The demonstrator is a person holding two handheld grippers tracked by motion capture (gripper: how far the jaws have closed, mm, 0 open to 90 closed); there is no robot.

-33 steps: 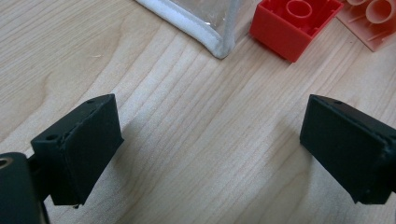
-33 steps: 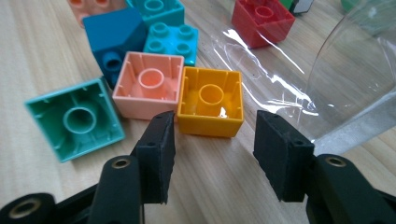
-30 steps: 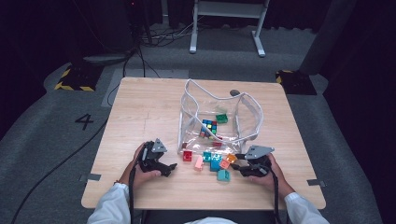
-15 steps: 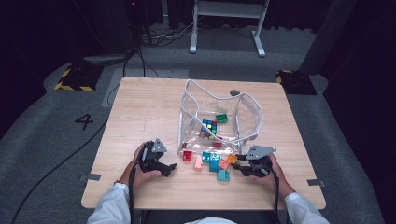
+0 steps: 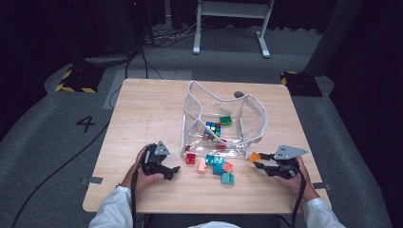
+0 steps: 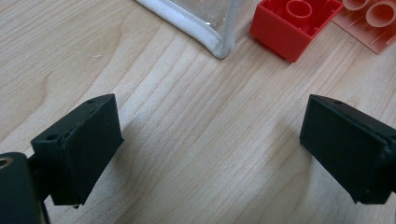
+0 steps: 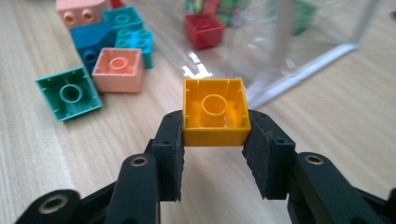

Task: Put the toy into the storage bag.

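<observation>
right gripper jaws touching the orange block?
Touching. In the right gripper view both jaws of the right gripper press against the sides of the orange block, holding it off the table.

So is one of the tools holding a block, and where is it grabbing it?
Yes. The right tool holds the orange block, squeezing its two opposite side walls, hollow side facing the camera. The left tool is open over bare table and holds nothing.

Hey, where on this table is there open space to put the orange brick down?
Bare wood spans the table's left half, left of the clear bag, and a strip right of it. Crowded: loose bricks between the left gripper and right gripper.
</observation>
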